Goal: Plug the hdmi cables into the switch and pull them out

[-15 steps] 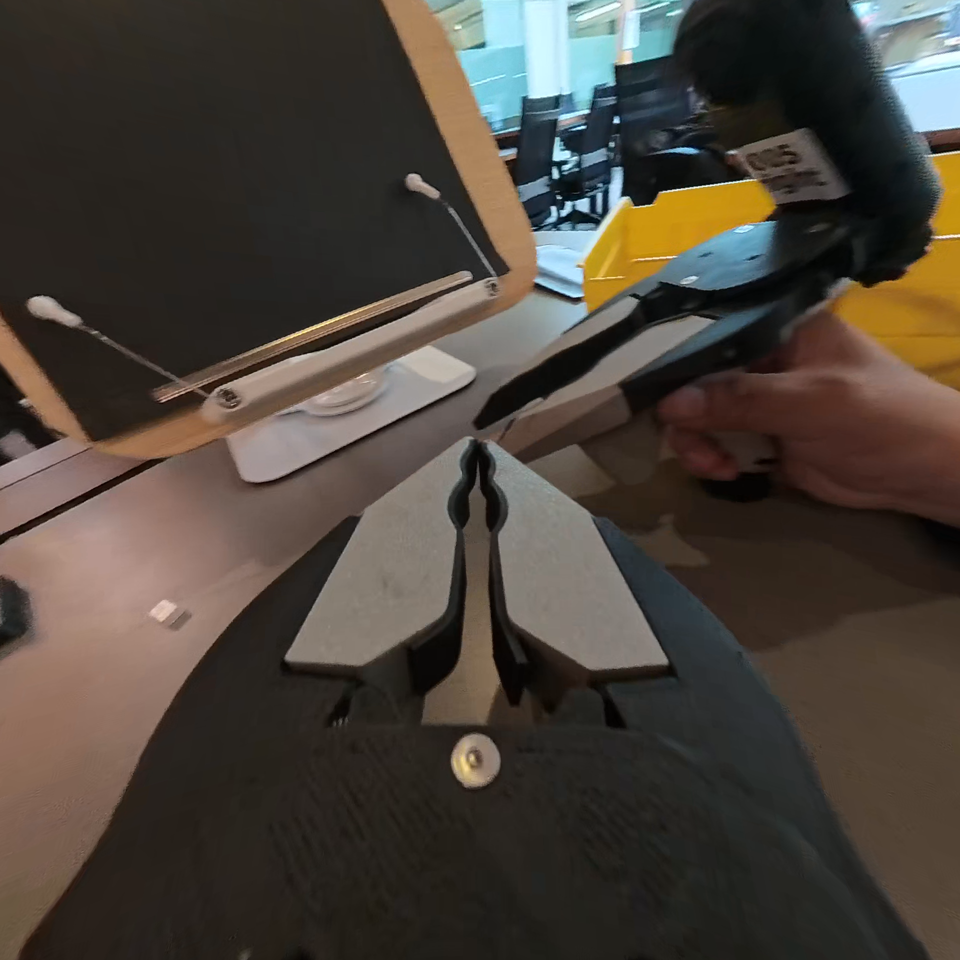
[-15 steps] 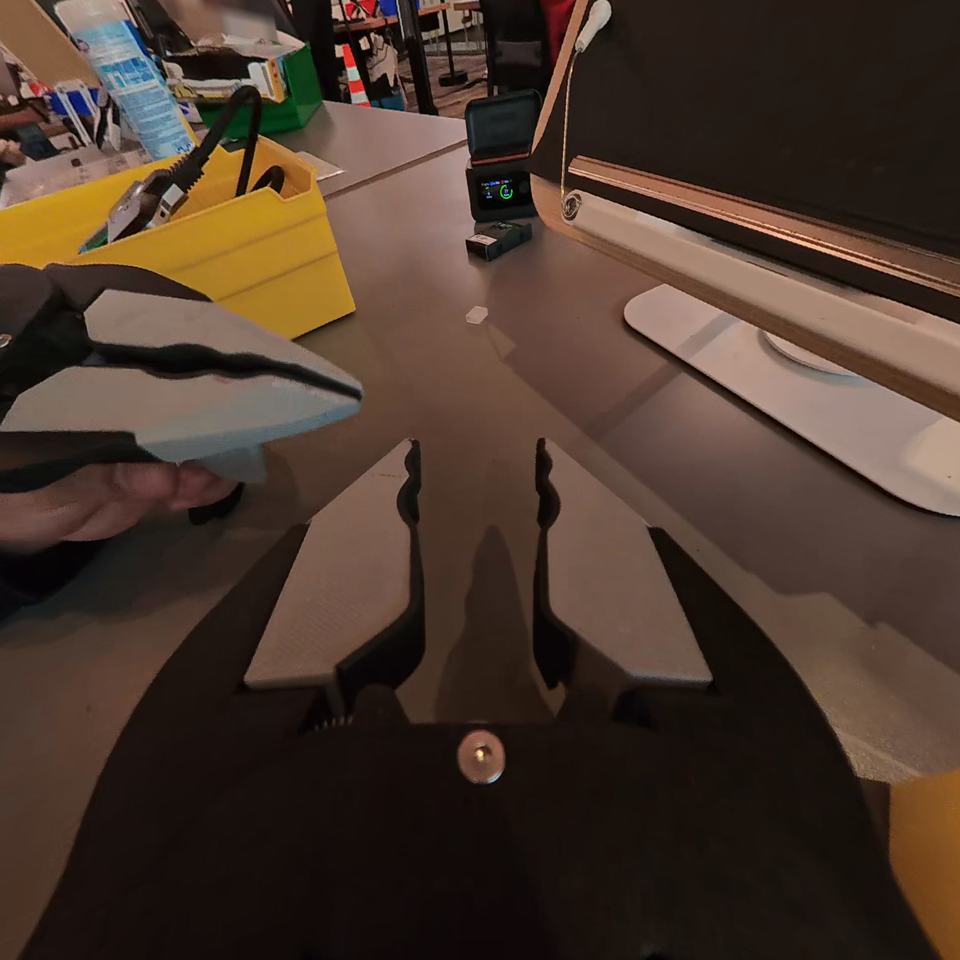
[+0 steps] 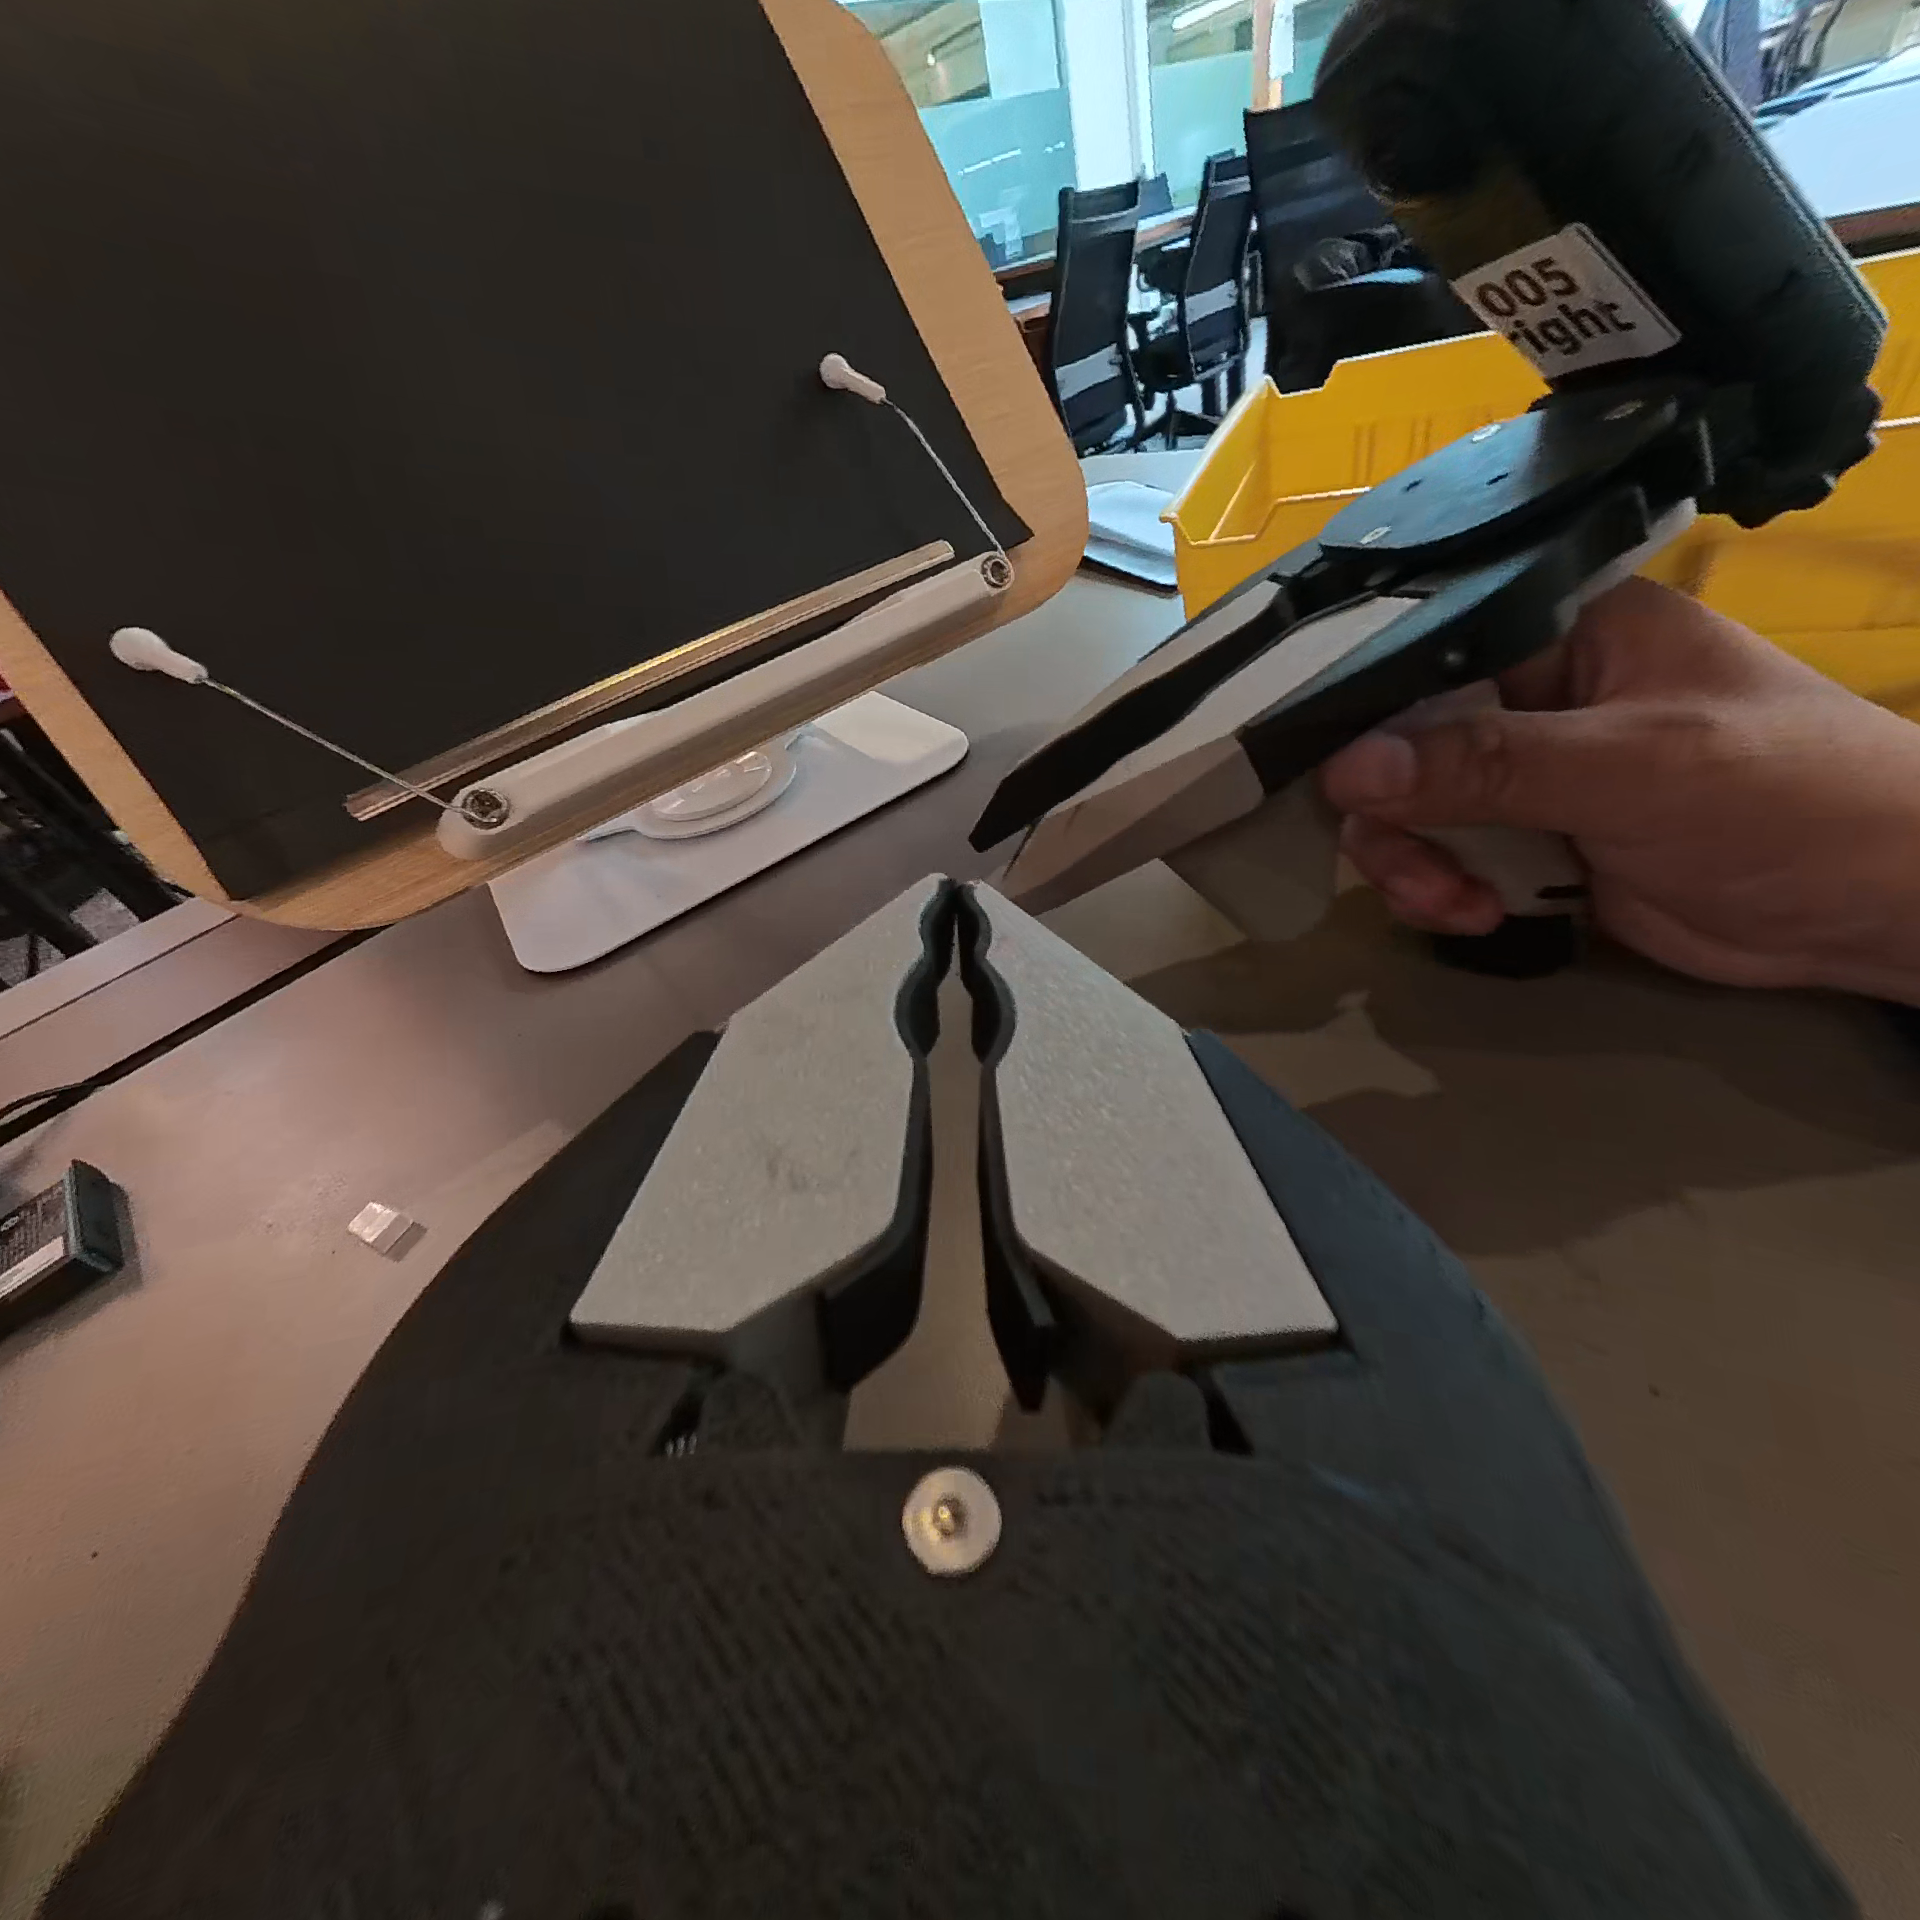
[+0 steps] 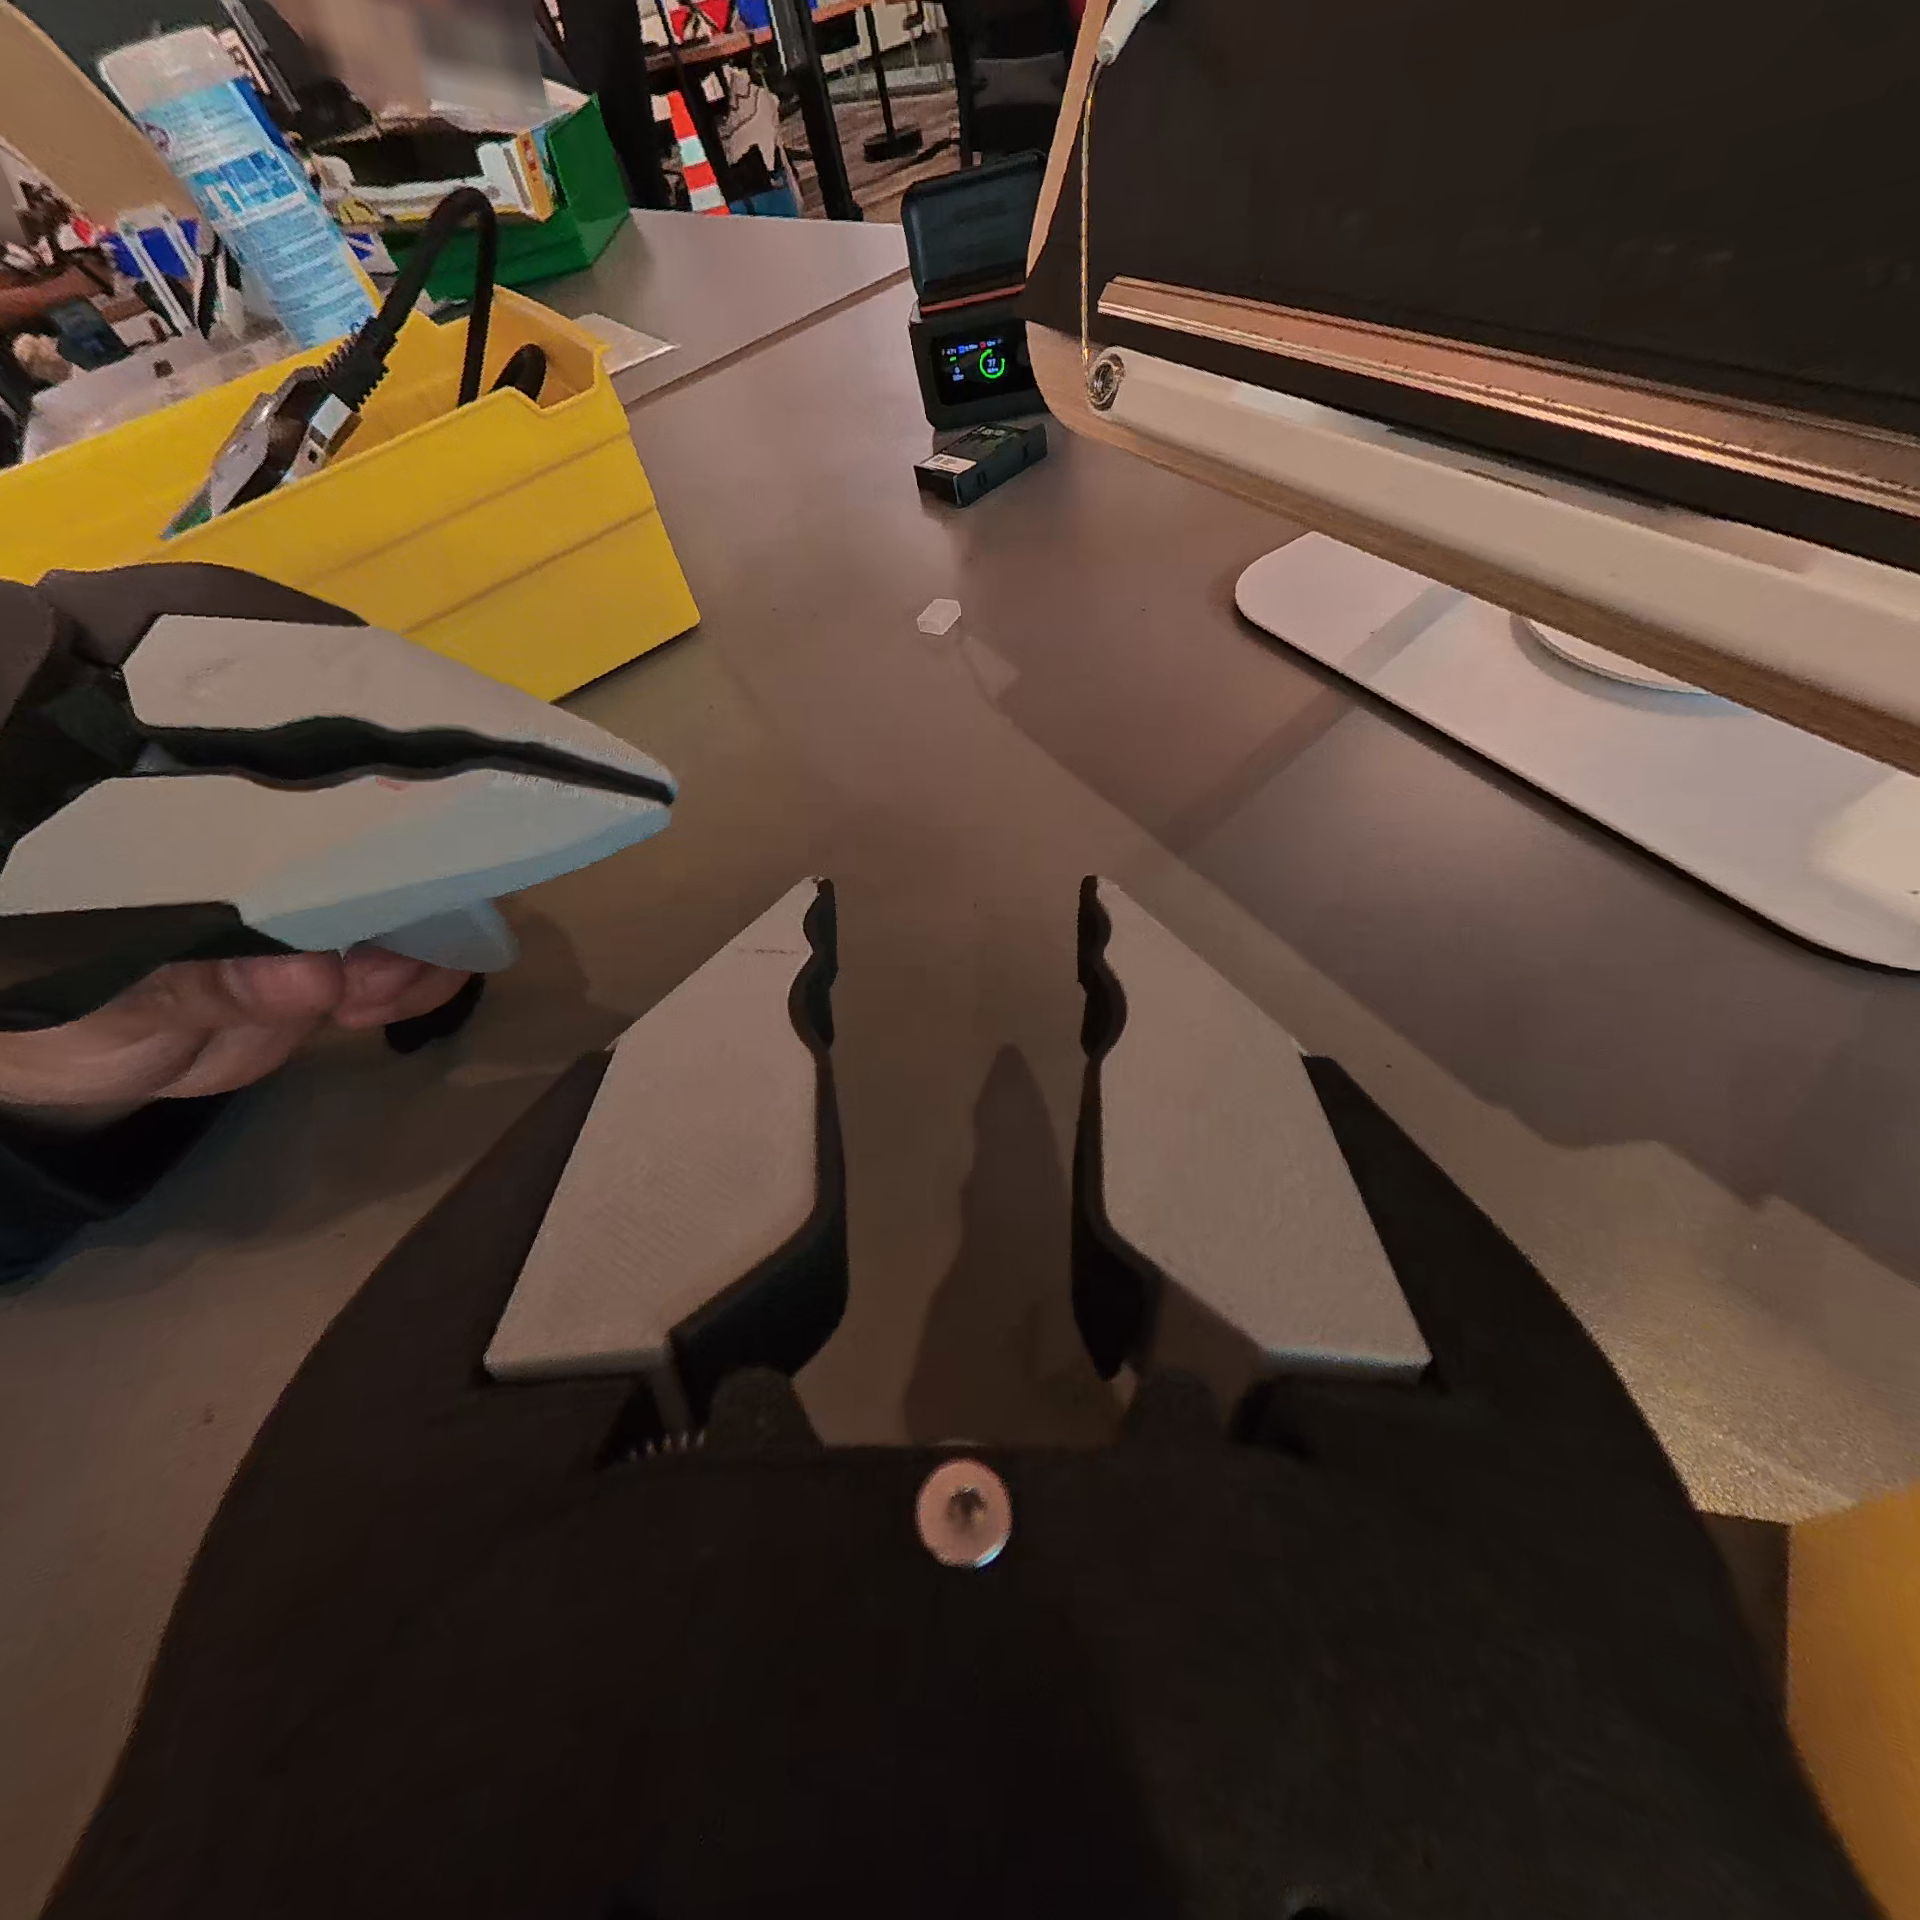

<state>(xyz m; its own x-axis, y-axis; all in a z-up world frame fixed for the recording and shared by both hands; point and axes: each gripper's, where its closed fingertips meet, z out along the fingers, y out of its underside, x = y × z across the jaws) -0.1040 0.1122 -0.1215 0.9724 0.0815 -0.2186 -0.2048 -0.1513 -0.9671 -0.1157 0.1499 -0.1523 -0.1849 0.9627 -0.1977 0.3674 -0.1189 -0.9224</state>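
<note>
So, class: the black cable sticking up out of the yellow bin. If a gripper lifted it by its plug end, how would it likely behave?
The black cable arches in a loop above the yellow bin, so it is probably flexible yet springy. Its tail would likely trail and drag from the bin. The plug end looks rigid and metallic, so probably a firm but perhaps slippery grip point.

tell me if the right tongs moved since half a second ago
No. In the right wrist view the right tongs frame the book stand's white base and the yellow bin just as before, open and empty.
</note>
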